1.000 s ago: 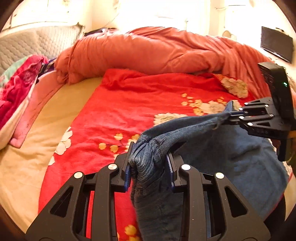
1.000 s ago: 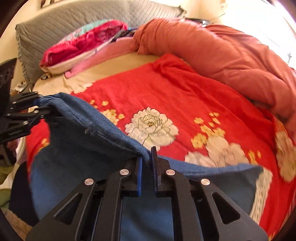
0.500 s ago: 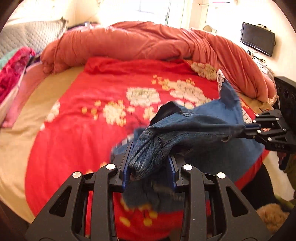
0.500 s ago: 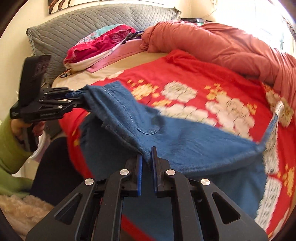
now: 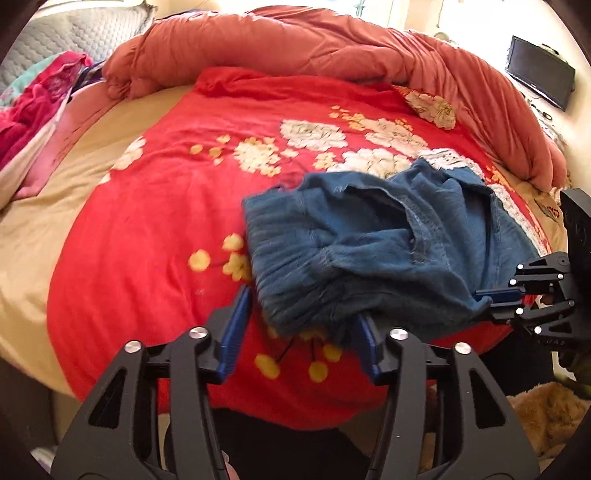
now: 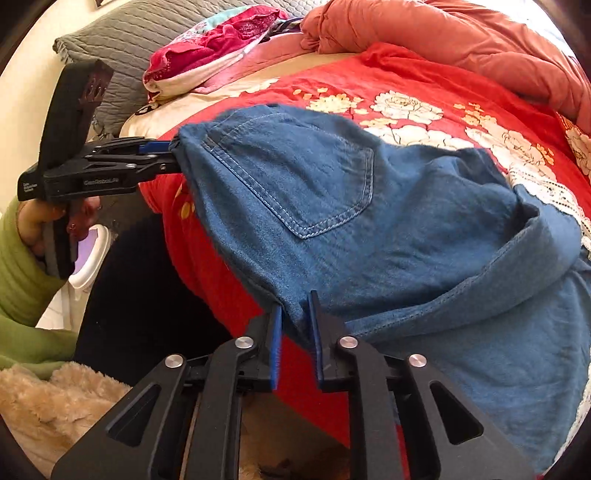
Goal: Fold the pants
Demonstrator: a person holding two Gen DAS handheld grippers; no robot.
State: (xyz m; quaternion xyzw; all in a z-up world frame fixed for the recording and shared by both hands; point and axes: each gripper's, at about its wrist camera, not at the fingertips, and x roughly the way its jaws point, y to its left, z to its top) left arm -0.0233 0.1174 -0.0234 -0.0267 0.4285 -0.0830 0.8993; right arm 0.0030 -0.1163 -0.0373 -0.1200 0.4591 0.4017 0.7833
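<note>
On the near edge of the bed, in the left wrist view, the denim pants (image 5: 373, 251) lie bunched on a red floral bedspread (image 5: 177, 206), their ribbed waistband end just ahead of the left gripper (image 5: 301, 328). Its jaws have just been opening and now stand spread wide, the cloth's edge between them but not pressed by the blue pads (image 5: 234, 328). At the right edge the right gripper (image 5: 495, 302) holds a corner of the denim. A rolled salmon-orange duvet (image 5: 332, 48) runs along the far side, a pink and red pile of clothes (image 5: 29, 110) sits at the left by a grey quilted headboard (image 5: 74, 33), and a dark screen (image 5: 539, 79) hangs on the wall at the right.

From the right wrist view, the pants (image 6: 369, 221) drape off the bed edge, back pocket up. The right gripper (image 6: 295, 325) has just been opening slightly; its jaws stand narrowly apart around a fold of denim, and I cannot tell whether the pads press it. The left gripper (image 6: 162, 155), held by a hand (image 6: 33, 221) in a green sleeve (image 6: 18, 280), reaches the waistband from the left. Beige fluffy fabric (image 6: 55, 398) lies below.
</note>
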